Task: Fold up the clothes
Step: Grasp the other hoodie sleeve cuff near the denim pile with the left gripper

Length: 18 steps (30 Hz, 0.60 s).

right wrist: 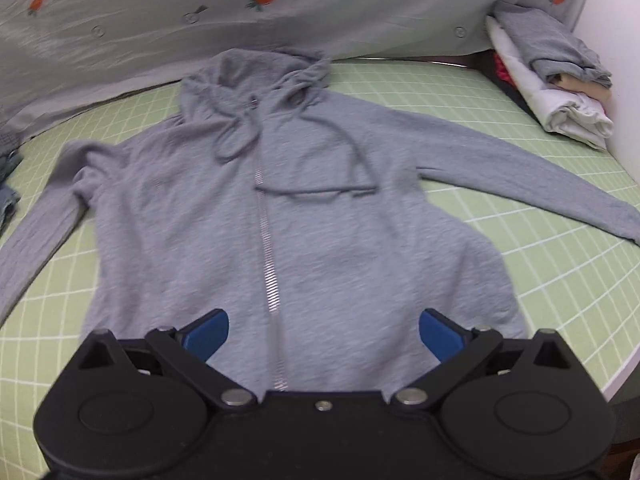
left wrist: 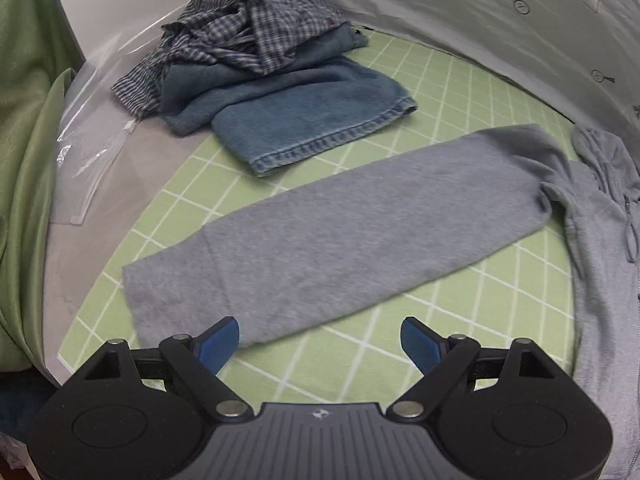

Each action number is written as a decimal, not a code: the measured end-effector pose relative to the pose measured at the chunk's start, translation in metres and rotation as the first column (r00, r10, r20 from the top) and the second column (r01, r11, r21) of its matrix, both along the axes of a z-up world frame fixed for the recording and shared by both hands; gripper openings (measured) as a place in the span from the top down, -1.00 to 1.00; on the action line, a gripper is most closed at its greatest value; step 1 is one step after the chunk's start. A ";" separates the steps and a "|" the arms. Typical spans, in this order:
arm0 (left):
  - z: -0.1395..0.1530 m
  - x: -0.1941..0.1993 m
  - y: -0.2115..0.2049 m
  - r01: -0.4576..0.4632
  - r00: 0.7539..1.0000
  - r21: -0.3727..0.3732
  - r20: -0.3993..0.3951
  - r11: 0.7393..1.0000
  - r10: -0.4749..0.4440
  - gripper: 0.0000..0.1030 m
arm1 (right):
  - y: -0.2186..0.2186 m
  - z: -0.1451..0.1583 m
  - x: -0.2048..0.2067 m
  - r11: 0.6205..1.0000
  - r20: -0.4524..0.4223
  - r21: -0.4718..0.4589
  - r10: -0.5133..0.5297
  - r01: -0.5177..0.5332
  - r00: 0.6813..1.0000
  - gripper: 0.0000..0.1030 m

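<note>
A grey zip-up hoodie (right wrist: 320,216) lies flat and face up on the green grid mat (right wrist: 520,264), hood toward the back and both sleeves spread outward. Its zipper (right wrist: 267,264) runs down the front. In the left wrist view one grey sleeve (left wrist: 340,240) stretches across the mat, its cuff end nearest my left gripper (left wrist: 320,344). That gripper hovers open just short of the cuff, nothing between its blue pads. My right gripper (right wrist: 323,332) is open above the hoodie's lower hem, straddling the zipper with empty jaws.
A heap of blue jeans (left wrist: 304,120) and a checked shirt (left wrist: 248,28) sits at the mat's far left. Clear plastic (left wrist: 88,152) and green fabric (left wrist: 24,160) lie beside it. Folded clothes (right wrist: 552,80) are stacked at the back right. A carrot-print sheet (right wrist: 280,12) lines the back.
</note>
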<state>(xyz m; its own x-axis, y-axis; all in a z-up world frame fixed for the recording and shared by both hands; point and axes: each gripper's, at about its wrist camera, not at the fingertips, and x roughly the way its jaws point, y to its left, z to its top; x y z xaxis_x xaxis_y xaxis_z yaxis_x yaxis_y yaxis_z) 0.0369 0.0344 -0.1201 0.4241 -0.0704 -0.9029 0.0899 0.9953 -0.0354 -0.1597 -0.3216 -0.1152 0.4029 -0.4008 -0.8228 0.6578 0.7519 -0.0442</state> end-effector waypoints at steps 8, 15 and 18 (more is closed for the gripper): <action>-0.026 0.021 0.064 -0.096 0.993 0.051 -0.068 0.994 0.099 -0.72 | 0.056 -0.005 0.047 1.000 -0.068 -0.011 0.027 -0.027 0.997 -0.99; -0.035 0.029 0.080 -0.075 0.994 0.015 -0.082 0.997 0.076 -0.84 | 0.085 -0.003 0.073 0.997 -0.096 -0.026 0.065 -0.068 0.993 -0.99; -0.035 0.026 0.079 -0.060 0.996 0.015 -0.066 0.998 0.061 -0.81 | 0.094 -0.003 0.081 0.995 -0.111 -0.033 0.087 -0.091 0.990 -0.99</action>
